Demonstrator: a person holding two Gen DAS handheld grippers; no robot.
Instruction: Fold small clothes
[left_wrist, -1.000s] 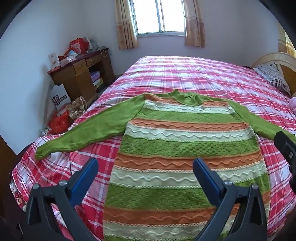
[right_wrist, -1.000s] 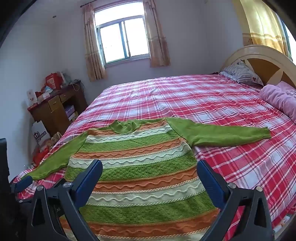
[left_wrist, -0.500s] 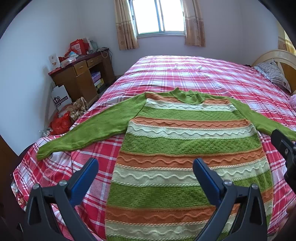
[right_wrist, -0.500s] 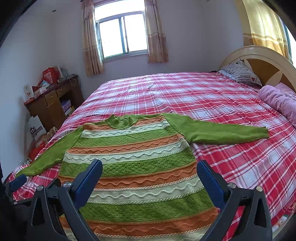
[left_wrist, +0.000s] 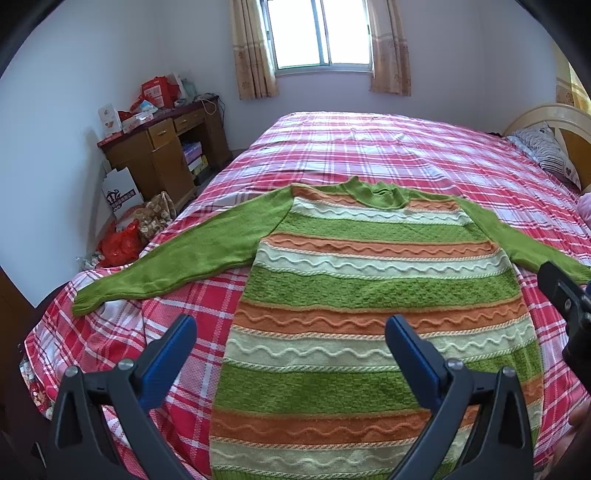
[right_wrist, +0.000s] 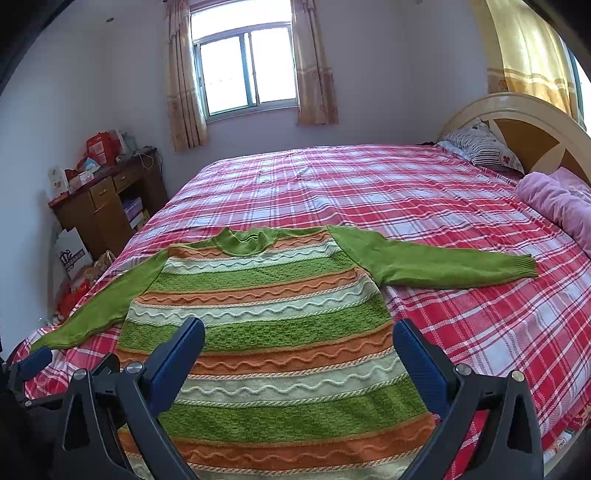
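A green, orange and cream striped sweater (left_wrist: 376, 291) lies flat, face up, on the red plaid bed (left_wrist: 369, 155), both green sleeves spread out sideways. It also shows in the right wrist view (right_wrist: 266, 332). My left gripper (left_wrist: 290, 334) is open and empty, hovering above the sweater's lower left part, its left finger over the bedspread. My right gripper (right_wrist: 299, 339) is open and empty above the sweater's lower right part. The right gripper's tip shows at the right edge of the left wrist view (left_wrist: 561, 295).
A wooden desk (left_wrist: 162, 147) with boxes and bags stands left of the bed. A headboard (right_wrist: 517, 129), a pillow (right_wrist: 476, 144) and a pink blanket (right_wrist: 557, 199) are at the right. A window (right_wrist: 245, 70) is on the far wall.
Both grippers have shifted slightly, so the sweater sits a little more to the right in the left wrist view and more to the left in the right wrist view. The sweater has not moved.
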